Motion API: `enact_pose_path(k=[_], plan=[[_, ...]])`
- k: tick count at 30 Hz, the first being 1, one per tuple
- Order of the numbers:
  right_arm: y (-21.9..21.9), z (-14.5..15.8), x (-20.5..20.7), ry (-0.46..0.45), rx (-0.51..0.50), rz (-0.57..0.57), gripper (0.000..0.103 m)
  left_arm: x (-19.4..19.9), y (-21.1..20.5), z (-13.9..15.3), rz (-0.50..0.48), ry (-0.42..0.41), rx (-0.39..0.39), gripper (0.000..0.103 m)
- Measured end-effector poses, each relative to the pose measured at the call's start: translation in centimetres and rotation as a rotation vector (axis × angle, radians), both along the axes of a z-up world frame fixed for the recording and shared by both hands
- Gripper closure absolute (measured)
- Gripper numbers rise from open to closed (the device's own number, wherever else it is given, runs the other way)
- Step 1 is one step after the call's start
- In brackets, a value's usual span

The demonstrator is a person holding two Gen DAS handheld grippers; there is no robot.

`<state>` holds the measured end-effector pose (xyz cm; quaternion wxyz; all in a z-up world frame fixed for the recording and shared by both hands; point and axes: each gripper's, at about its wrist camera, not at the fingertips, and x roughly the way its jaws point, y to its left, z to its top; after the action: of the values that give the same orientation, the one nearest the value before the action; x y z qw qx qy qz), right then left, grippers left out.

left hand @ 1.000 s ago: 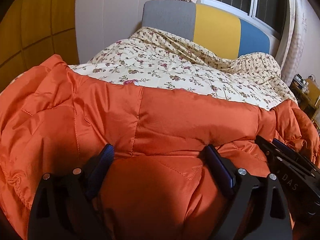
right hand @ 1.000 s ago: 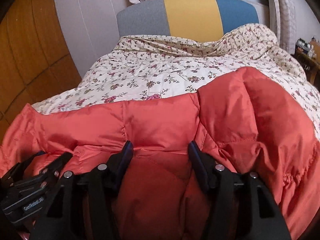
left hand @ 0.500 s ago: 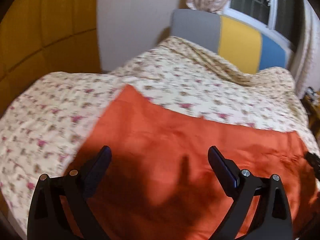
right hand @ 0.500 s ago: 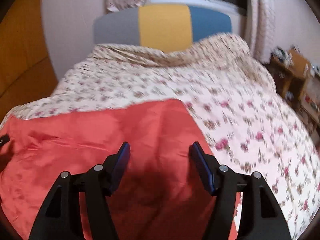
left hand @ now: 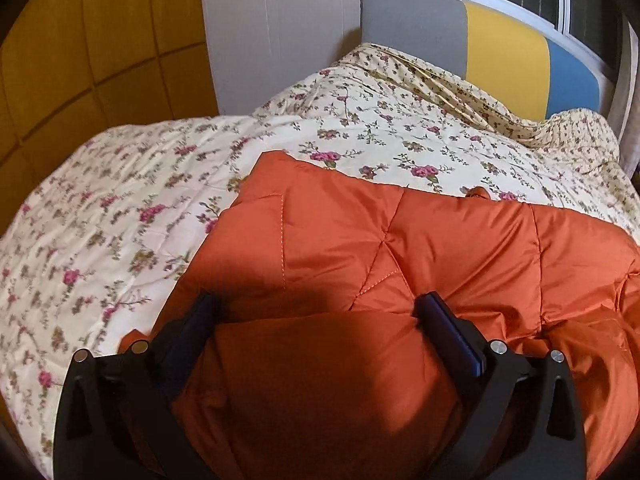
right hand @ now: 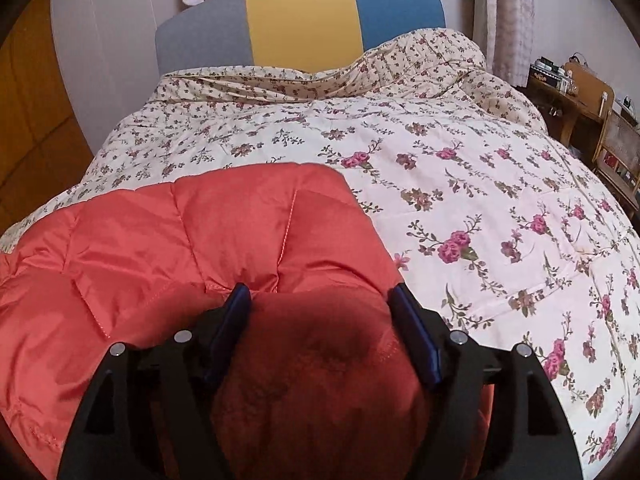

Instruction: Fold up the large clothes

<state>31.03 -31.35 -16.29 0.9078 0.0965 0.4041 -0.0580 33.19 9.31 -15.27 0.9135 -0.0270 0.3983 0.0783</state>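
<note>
Both grippers — left (left hand: 316,312) and right (right hand: 320,304) — are opening their fingers around bulging folds of the jacket (left hand: 400,240) on the bed (right hand: 480,184).

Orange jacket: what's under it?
The orange jacket lies on the floral quilt, which shows around its far and side edges in both views. Whatever is beneath the jacket's middle is covered and cannot be seen.

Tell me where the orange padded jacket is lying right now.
The orange padded jacket lies on the floral quilt at the near end of the bed, away from the headboard. It fills the lower part of both wrist views.
</note>
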Motion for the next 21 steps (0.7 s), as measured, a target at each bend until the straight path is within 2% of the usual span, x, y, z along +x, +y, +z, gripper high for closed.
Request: enact_pose_path(k=[7, 9, 11, 13, 16, 18, 21], plan=[[-0.4, 1.3, -1.6, -0.035, 0.041, 0.013, 0.031, -0.6, 0.2, 0.3, 0.000, 0.014, -0.023, 0.003], [-0.2, 2.7, -3.9, -0.079, 0.062, 0.008, 0.032, -2.4, 0.2, 1.3, -0.007, 0.004, -0.026, 0.003], [0.3, 3.8, -6.2, -0.124, 0.101, 0.029, 0.032, -5.3, 0.2, 2.6, -0.014, -0.051, -0.056, 0.003], [1.3, 4.9, -9.3, -0.171, 0.148, 0.073, 0.038, -8.4, 0.5, 3.4, -0.010, -0.106, -0.091, 0.003], [3.8, 6.0, -13.6, -0.227, 0.210, 0.161, 0.052, -13.1, 1.4, 3.9, 0.001, -0.162, -0.161, 0.003], [6.2, 6.4, -15.9, -0.252, 0.235, 0.235, 0.066, -16.1, 2.2, 3.8, 0.022, -0.189, -0.222, 0.003], [9.6, 6.5, -17.8, -0.265, 0.238, 0.335, 0.081, -20.2, 3.3, 3.3, 0.062, -0.232, -0.276, 0.003]])
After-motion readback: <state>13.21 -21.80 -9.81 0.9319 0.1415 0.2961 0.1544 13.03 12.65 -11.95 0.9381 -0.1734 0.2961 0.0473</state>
